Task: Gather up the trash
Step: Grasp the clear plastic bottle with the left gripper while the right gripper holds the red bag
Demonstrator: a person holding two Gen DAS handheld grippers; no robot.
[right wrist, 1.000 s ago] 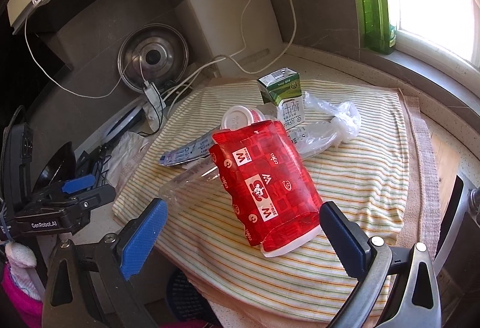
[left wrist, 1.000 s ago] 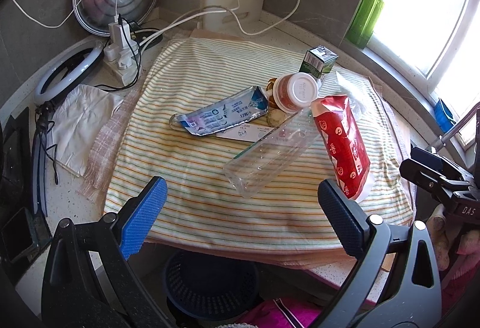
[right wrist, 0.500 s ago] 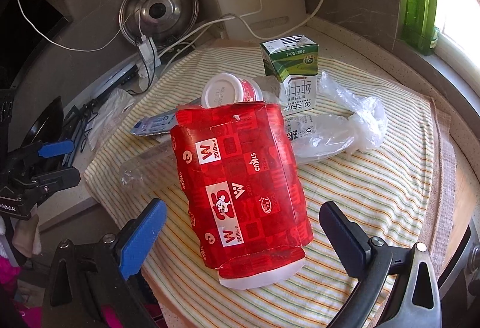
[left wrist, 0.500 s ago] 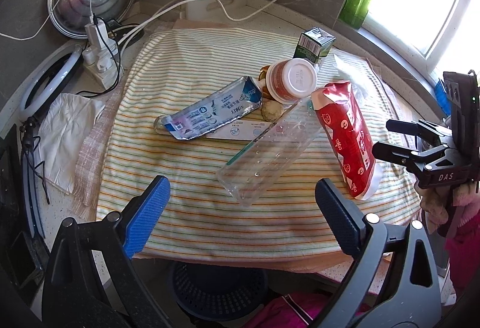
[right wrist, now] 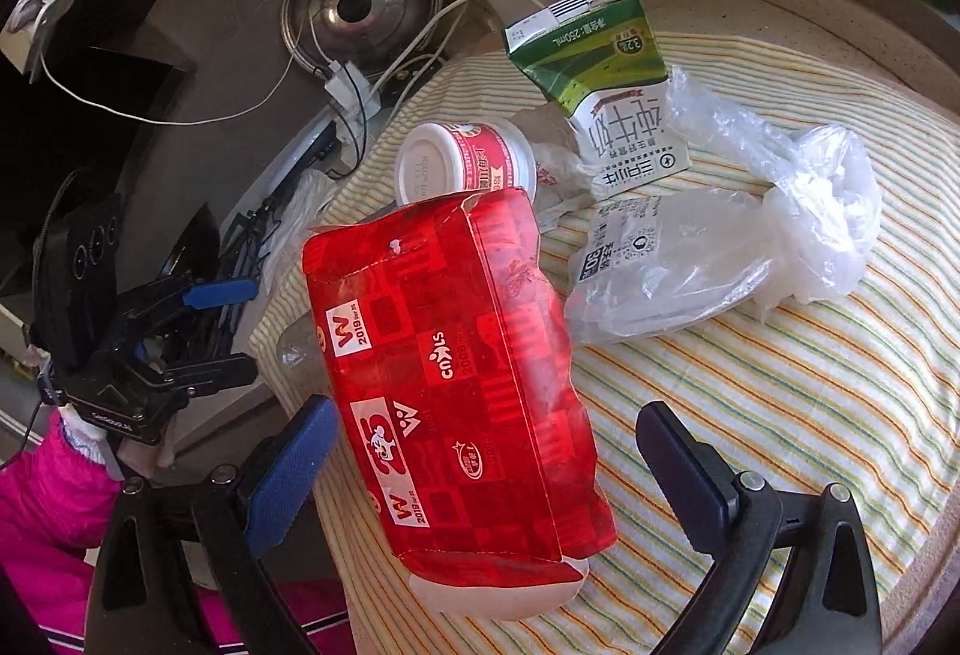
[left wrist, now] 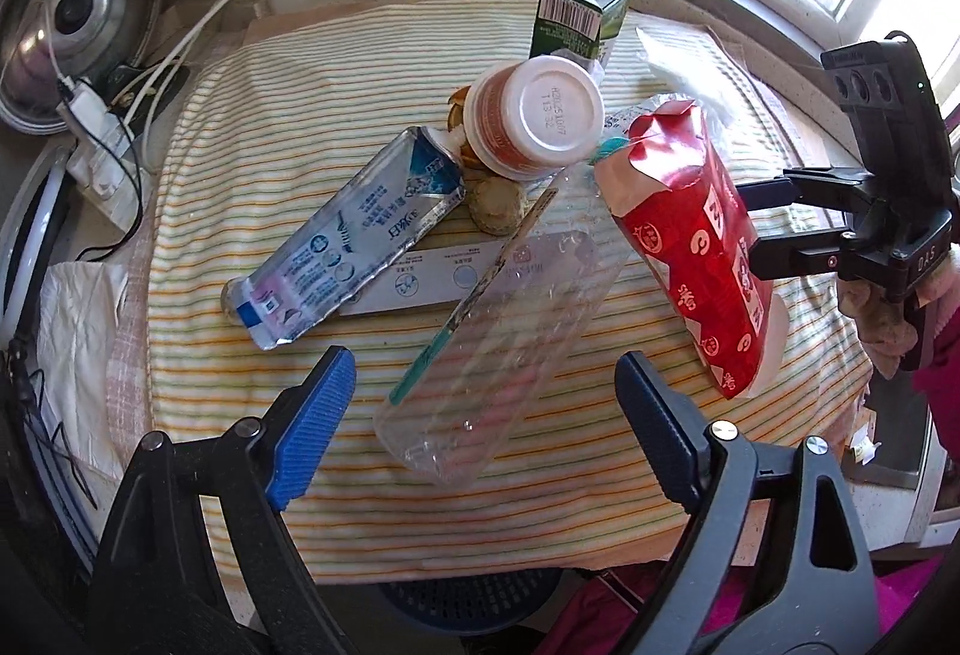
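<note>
Left fingers: spread wide, holding nothing, poised over the near end of the clear plastic bottle, which lies between the blue pads without touching them.
Right fingers: spread wide, holding nothing, straddling the near end of the red carton; contact with the left pad cannot be told.
Clear plastic bottle: flattened, lying on the striped cloth, its far end pointing toward 1 o'clock, under the red carton's torn top.
Red carton: lying on its side at 3 o'clock of the bottle in the left wrist view, white base toward the cloth's near edge.
Silver-blue pouch: flat at 10 o'clock of the bottle, overlapping a white card strip.
Yogurt cup: tipped on its side beyond the bottle, bottom facing the left camera.
Green milk carton: standing at 12 o'clock behind the cup.
Clear plastic bag: crumpled at 3 o'clock of the milk carton in the right wrist view.
Dark basket: below the table's near edge.
</note>
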